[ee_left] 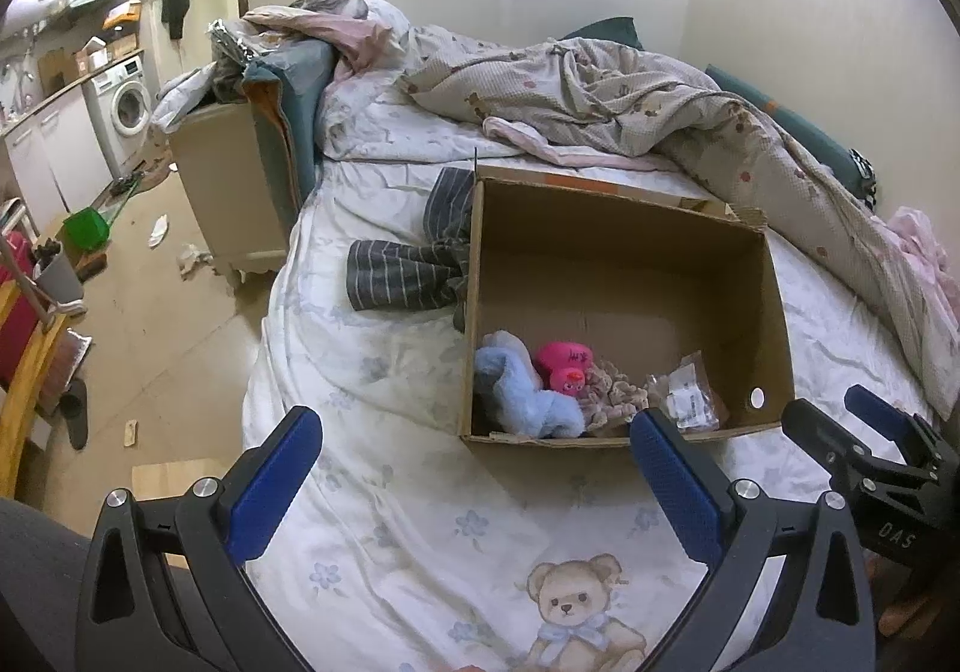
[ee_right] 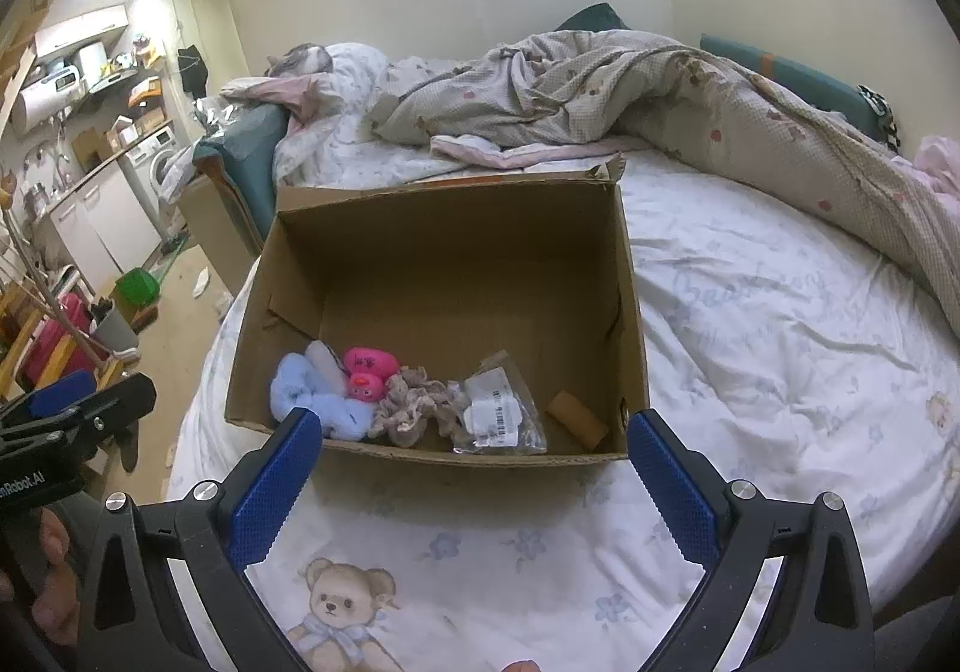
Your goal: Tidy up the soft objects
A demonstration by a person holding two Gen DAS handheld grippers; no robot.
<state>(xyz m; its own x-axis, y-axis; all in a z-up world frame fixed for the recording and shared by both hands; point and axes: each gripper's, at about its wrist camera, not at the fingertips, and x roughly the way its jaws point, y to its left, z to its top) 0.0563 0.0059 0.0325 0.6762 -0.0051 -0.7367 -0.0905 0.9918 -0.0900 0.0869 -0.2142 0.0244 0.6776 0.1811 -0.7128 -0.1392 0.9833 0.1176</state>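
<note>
On the bed (ee_right: 750, 324), a cardboard box (ee_right: 456, 228) stands open, just beyond both grippers. Along its near wall lie a light blue plush toy (ee_right: 312, 402), a pink plush toy (ee_right: 369, 372), a beige ruffled fabric piece (ee_right: 414, 402), a clear plastic packet (ee_right: 501, 414) and, furthest right, a small cardboard tube (ee_right: 579, 417). Left of the box, touching its outer wall, a grey striped garment (ee_left: 414, 252) lies on the sheet. The left gripper (ee_left: 474, 477) hangs over the sheet, near and slightly left of the box, fingers spread wide with nothing between them. The right gripper (ee_right: 474, 477) hovers at the box's near edge, fingers likewise wide apart and empty, the toys just past its left finger. A rumpled duvet (ee_right: 660, 90) fills the far side.
</note>
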